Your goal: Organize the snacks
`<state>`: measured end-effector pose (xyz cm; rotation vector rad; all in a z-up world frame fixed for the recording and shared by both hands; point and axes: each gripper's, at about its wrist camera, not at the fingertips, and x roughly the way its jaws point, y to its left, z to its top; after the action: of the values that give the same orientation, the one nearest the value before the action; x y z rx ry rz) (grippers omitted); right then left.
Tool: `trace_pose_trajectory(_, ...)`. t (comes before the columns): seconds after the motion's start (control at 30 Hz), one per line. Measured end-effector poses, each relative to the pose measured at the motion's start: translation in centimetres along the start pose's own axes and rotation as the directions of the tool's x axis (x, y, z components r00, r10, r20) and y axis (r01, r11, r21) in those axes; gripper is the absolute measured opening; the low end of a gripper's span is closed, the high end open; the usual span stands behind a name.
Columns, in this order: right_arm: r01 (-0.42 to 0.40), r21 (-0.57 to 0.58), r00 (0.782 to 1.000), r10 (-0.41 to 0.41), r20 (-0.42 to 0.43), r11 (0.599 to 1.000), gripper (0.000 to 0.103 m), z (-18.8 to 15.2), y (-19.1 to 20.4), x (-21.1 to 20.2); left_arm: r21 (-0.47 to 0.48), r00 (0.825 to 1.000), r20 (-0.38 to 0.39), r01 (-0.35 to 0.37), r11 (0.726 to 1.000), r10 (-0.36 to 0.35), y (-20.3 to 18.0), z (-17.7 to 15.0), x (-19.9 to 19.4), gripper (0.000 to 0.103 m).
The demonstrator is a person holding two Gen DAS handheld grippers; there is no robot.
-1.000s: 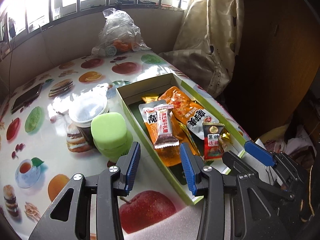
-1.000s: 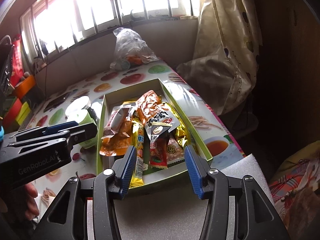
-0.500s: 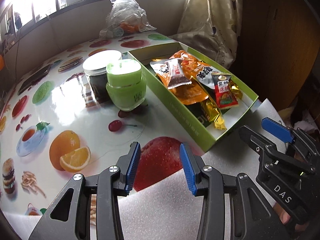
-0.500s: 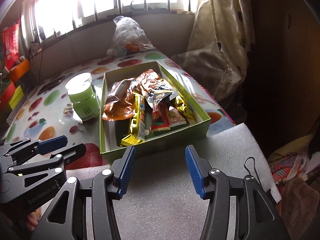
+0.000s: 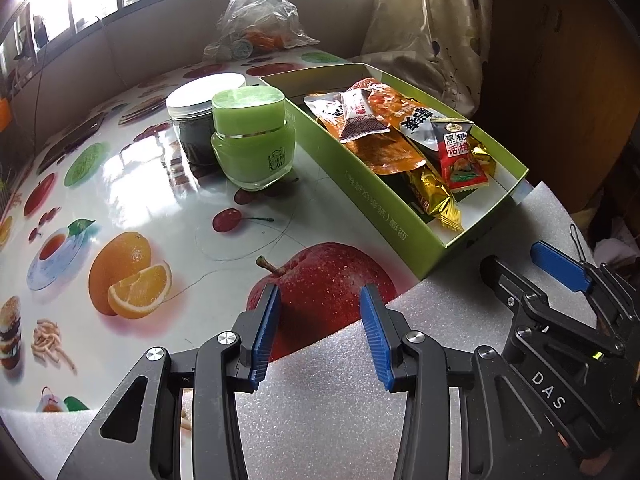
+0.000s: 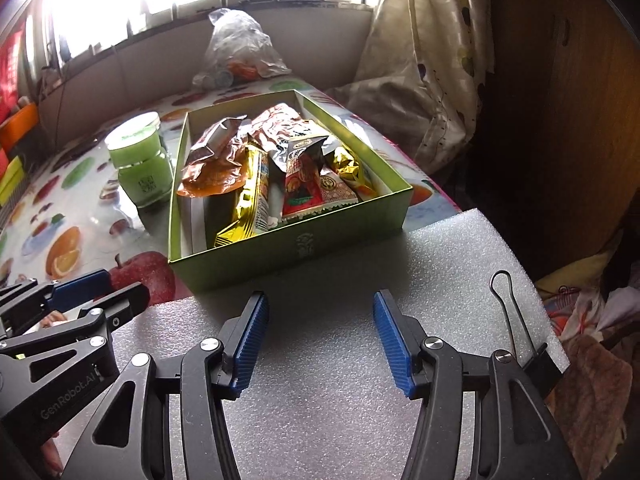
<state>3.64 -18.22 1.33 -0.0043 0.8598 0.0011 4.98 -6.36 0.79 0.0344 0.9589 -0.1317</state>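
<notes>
Blue-padded left tongs and right tongs, both parted, empty.

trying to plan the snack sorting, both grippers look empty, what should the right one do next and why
Probably reach the right gripper forward to the red packet at the near end of the green box. Its jaws are open with nothing between them, over the foam sheet, and that packet lies on top, closest.

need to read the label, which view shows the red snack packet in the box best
The left wrist view: the red snack packet lies face up atop the pile, its print sharp. In the right wrist view the same packet is backlit, shadowed and partly overlapped by neighbouring wrappers.
</notes>
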Motion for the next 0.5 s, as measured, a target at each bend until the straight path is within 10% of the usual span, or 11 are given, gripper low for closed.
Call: trace_pose_trajectory(0.5, 0.014, 0.010, 1.000, -0.014, 0.017, 1.000, 0.055, -0.21, 0.23, -0.14, -0.022, 1.000, 0.008, 0.004, 1.000, -0.004, 0.31, -0.03, -0.04, 0.043)
